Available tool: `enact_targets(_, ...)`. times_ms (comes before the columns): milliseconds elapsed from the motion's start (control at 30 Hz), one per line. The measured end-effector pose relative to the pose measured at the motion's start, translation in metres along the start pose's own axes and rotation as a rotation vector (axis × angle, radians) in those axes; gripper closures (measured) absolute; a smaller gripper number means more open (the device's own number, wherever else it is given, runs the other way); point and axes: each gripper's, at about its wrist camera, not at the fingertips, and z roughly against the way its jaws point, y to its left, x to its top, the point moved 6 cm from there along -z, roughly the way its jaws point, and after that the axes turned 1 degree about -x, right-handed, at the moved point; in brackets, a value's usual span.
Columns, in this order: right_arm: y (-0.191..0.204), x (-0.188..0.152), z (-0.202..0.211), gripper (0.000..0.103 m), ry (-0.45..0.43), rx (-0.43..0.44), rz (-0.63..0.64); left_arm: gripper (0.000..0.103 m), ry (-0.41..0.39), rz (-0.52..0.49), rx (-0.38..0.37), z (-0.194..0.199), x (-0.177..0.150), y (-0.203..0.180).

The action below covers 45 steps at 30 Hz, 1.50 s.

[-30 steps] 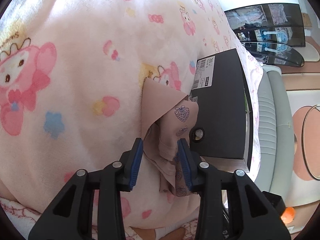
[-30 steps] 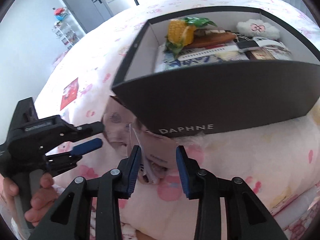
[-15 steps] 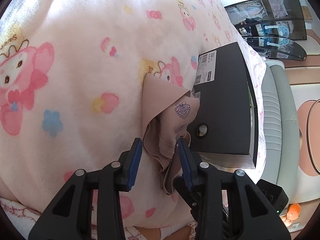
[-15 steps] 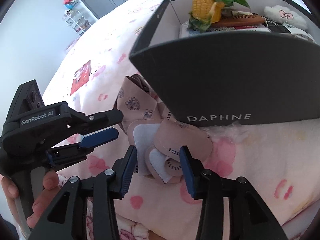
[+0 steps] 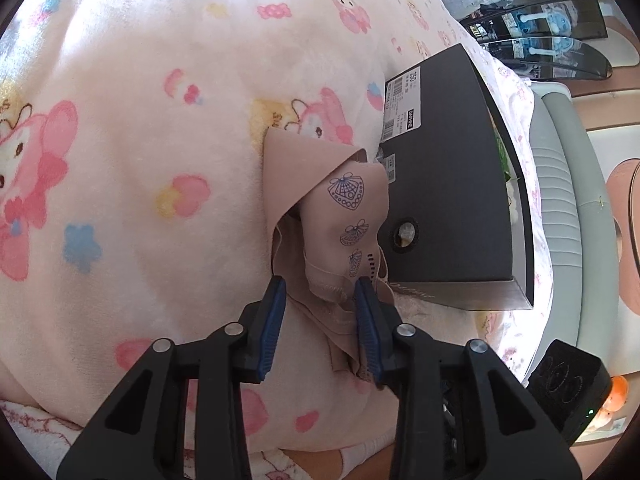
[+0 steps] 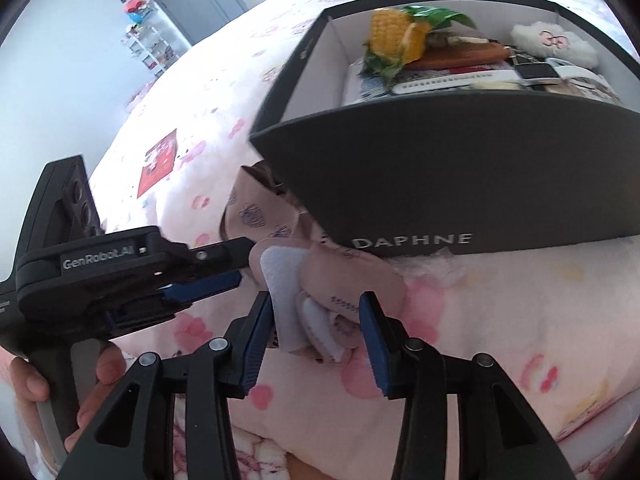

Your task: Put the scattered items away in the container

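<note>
A pink cartoon-print blanket (image 5: 168, 128) covered the bed, and on it a crumpled beige garment (image 5: 320, 208) lay against the near corner of the dark box (image 6: 460, 168). The left gripper (image 5: 320, 300) was closing around its folds, pads not yet pressing. The right gripper (image 6: 316, 320) stood open astride its other end.

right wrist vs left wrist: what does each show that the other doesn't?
Only right wrist: the inside of the dark box, holding a toy corn cob, a white plush and a watch; the DAPHNE lettering on its front; the left hand-held gripper from outside, with the hand that holds it.

Only left wrist: the box's barcode label and finger hole; its contents are hidden.

Both: the beige printed garment against the box, on the pink cartoon blanket, and a red packet.
</note>
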Motion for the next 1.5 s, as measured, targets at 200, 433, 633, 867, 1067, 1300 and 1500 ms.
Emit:
enact_targets(200, 0.014, 0.017, -0.029, 0.062, 0.033, -0.030, 0.033, 0.081, -0.005, -0.052, 0.011, 0.000, -0.003, -0.007)
enact_targets(433, 0.030, 0.007, -0.007, 0.096, -0.037, 0.034, -0.024, 0.081, -0.019, -0.047, -0.041, 0.005, -0.002, -0.010)
enact_targets(633, 0.008, 0.018, 0.032, 0.099, -0.115, 0.066, -0.084, 0.081, -0.035, -0.104, -0.001, 0.005, -0.004, -0.020)
enact_targets(867, 0.002, -0.055, 0.072, 0.096, -0.012, 0.011, 0.028, 0.081, 0.020, -0.123, -0.031, -0.002, -0.011, -0.026)
enact_targets(1067, 0.005, -0.049, 0.044, 0.071, 0.035, -0.038, 0.042, 0.080, 0.030, -0.220, -0.026, -0.003, -0.021, -0.043)
enact_targets(1300, 0.012, -0.057, 0.035, 0.067, 0.057, -0.023, 0.041, 0.079, 0.064, -0.152, -0.089, -0.008, -0.014, -0.033)
enact_targets(1500, 0.005, -0.056, 0.052, 0.050, 0.009, 0.027, -0.004, 0.067, 0.134, -0.238, -0.107, -0.021, -0.030, -0.053)
